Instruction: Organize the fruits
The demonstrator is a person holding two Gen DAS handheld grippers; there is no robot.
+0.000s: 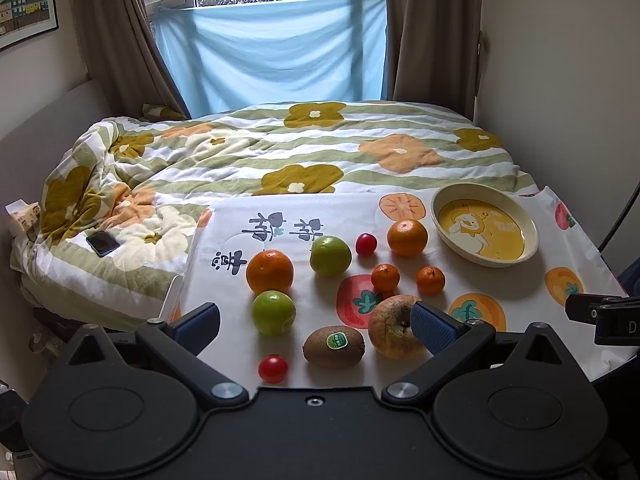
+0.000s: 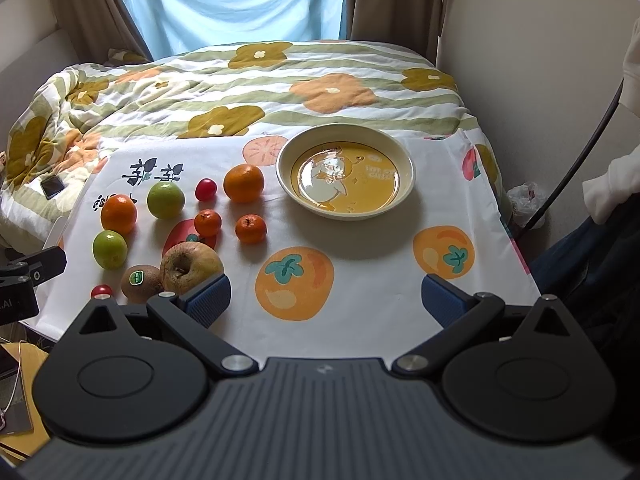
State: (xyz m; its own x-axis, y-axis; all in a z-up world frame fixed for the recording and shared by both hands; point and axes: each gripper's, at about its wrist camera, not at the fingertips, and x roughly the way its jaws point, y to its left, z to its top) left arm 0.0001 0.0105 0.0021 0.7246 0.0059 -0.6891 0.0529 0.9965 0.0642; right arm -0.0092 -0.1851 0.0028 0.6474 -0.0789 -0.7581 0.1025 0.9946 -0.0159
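Several fruits lie on a white fruit-print cloth [image 1: 500, 276]: two large oranges [image 1: 269, 272] [image 1: 407, 237], two green apples [image 1: 273, 313] [image 1: 330, 255], two small tangerines [image 1: 385, 277] [image 1: 431, 280], two red tomatoes [image 1: 273, 368] [image 1: 366, 244], a kiwi [image 1: 333, 346] and a brownish apple [image 1: 394, 326]. An empty yellow duck bowl [image 1: 484, 225] [image 2: 346, 172] stands at the back right. My left gripper [image 1: 316, 326] is open above the near fruits, holding nothing. My right gripper [image 2: 326, 300] is open over bare cloth, its left pad beside the brownish apple [image 2: 190, 266].
The table stands against a bed with a flowered quilt [image 1: 280, 152]. A phone [image 1: 103, 243] lies on the quilt at left. A wall is close on the right. A dark cable [image 2: 576, 160] hangs at the right.
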